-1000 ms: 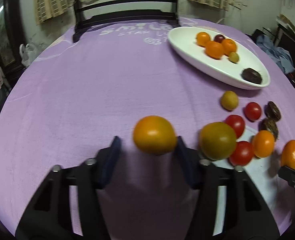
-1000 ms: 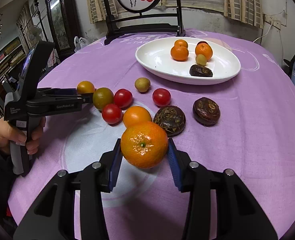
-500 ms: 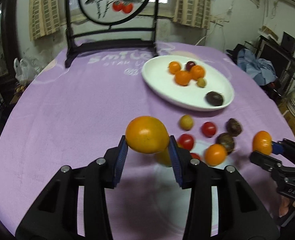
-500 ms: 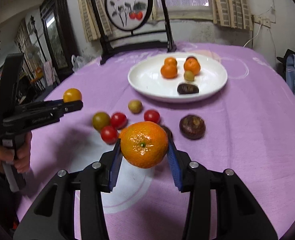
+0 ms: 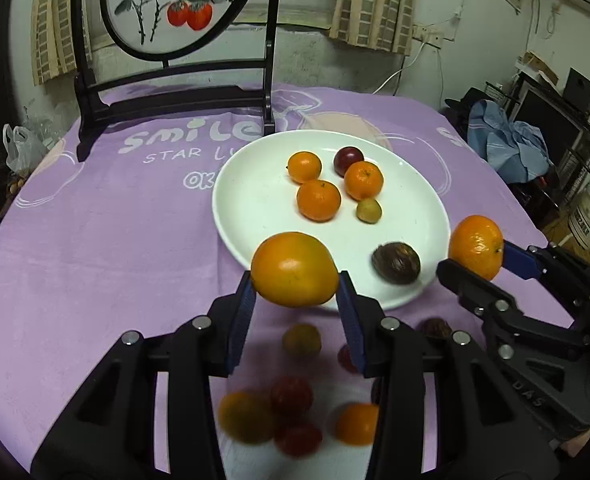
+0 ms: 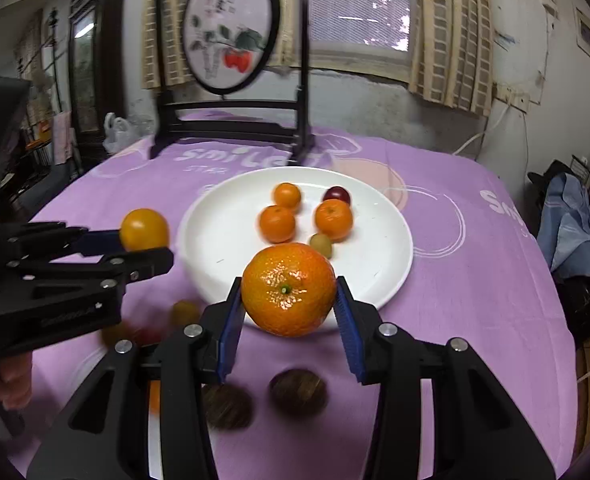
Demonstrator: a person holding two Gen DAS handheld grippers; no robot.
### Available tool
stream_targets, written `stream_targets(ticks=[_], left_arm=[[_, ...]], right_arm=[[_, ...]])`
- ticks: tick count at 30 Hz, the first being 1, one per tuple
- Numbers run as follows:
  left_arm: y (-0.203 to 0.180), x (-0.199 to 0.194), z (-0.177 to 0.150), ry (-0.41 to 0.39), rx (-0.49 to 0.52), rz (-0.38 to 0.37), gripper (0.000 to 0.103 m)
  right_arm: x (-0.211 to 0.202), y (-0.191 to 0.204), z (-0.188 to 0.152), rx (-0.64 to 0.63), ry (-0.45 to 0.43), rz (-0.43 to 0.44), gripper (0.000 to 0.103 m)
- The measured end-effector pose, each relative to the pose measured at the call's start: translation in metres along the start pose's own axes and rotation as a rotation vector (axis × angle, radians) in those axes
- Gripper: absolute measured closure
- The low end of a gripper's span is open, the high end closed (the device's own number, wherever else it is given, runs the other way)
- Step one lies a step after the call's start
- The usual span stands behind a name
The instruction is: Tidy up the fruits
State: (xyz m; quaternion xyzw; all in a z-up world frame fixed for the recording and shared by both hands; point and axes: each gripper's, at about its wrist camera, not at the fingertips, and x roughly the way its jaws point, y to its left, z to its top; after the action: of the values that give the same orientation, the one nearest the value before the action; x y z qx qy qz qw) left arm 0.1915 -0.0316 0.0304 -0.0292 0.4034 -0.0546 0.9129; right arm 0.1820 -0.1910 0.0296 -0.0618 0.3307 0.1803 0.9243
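Round bench (image 5: 95,240) under purple cloth, white plate (image 5: 255,208) near its middle holding small fruits, your left hand-held gripper (image 5: 295,300) clamped on a smooth orange tomato (image 5: 295,269) above the plate's near rim, your right hand-held gripper (image 6: 289,304) clamped on a mandarin (image 6: 289,289) just beside it.

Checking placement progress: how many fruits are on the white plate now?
6 on the white plate: three mandarins mid-plate, dark plum at back, small green fruit, brown fruit near front rim.
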Motion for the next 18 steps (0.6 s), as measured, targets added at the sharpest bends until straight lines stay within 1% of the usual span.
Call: stream_targets(ticks=[1, 4, 8, 10, 11, 12, 13, 16, 18], left_arm=[[-0.001, 0.006, 0.003, 0.006, -0.001, 0.006, 0.061], [-0.001, 0.027, 0.008, 0.047, -0.021, 0.009, 0.061], [-0.001, 0.043, 0.012, 0.061, -0.029, 0.014, 0.060], [0.000, 0.046, 0.014, 0.055, -0.052, -0.001, 0.043], [0.002, 0.044, 0.014, 0.036, -0.068, 0.002, 0.038], [0.002, 0.041, 0.015, 0.019, -0.075, 0.006, 0.037], [0.002, 0.038, 0.015, 0.011, -0.074, 0.006, 0.036], [0.001, 0.027, 0.013, -0.003, -0.054, 0.011, 0.033], [0.001, 0.017, 0.008, -0.017, -0.034, 0.024, 0.029]], right_arm=[[0.013, -0.004, 0.001, 0.012, 0.017, -0.010, 0.059], [0.032, -0.012, 0.000, 0.031, 0.045, -0.017, 0.059], [0.049, -0.026, 0.003, 0.095, 0.067, 0.016, 0.058], [0.053, -0.033, 0.004, 0.134, 0.069, 0.050, 0.052], [0.053, -0.037, 0.004, 0.158, 0.060, 0.055, 0.045], [0.052, -0.039, 0.004, 0.171, 0.052, 0.054, 0.038], [0.048, -0.043, 0.004, 0.194, 0.035, 0.065, 0.038], [0.040, -0.048, 0.002, 0.216, 0.037, 0.066, 0.038], [0.032, -0.049, -0.002, 0.216, 0.041, 0.067, 0.038]])
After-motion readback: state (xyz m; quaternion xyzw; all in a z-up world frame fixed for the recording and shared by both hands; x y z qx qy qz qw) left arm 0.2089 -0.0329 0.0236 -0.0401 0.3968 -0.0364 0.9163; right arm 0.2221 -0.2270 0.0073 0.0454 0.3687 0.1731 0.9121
